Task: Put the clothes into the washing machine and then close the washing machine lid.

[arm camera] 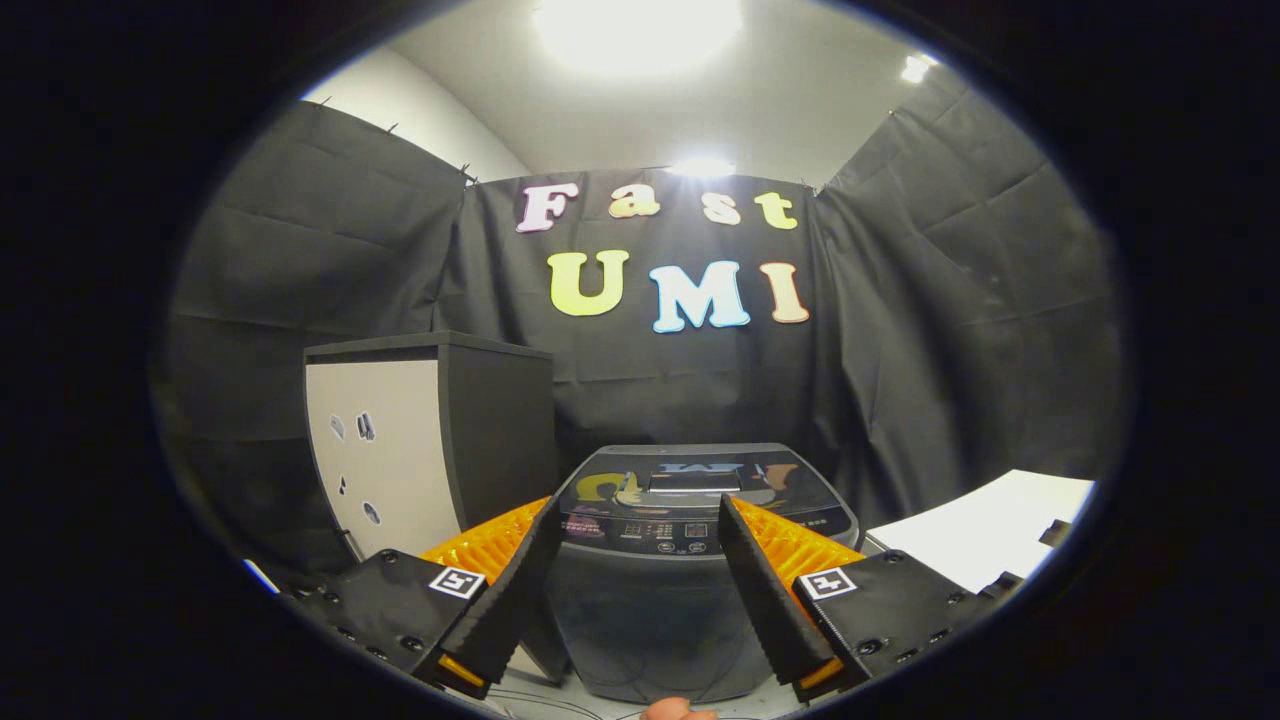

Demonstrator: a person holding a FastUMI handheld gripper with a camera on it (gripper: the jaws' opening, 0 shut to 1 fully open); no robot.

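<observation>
Dark grey plastic forms the body of the washing machine (pixel 655 610), which stands directly ahead at 12 o'clock, framed between the 2 fingers of the hand-held gripper (pixel 635 590). Its glossy lid (pixel 700 480) lies flat and appears closed, with a control panel (pixel 660 535) along the near edge.

Gripper state: fingers spread wide, nothing between them, no contact with the machine. The machine sits beyond the fingertips, not yet within reach by my reading.

Clothes: none identified with certainty. A small orange-pink item (pixel 678 710) lies low at 6 o'clock, below the machine front; whether it is a garment cannot be told.

Surroundings: a grey cabinet (pixel 420 440) stands at 10 o'clock beside the machine; a white tabletop (pixel 985 535) lies at 3 o'clock.

Assessment: with the lid down and the gripper empty, the task looks to be either at its start or at its end; the interior is hidden, so this cannot be settled. If at the start, the next move calls for lifting the lid at its near edge, then collecting the clothes.
</observation>
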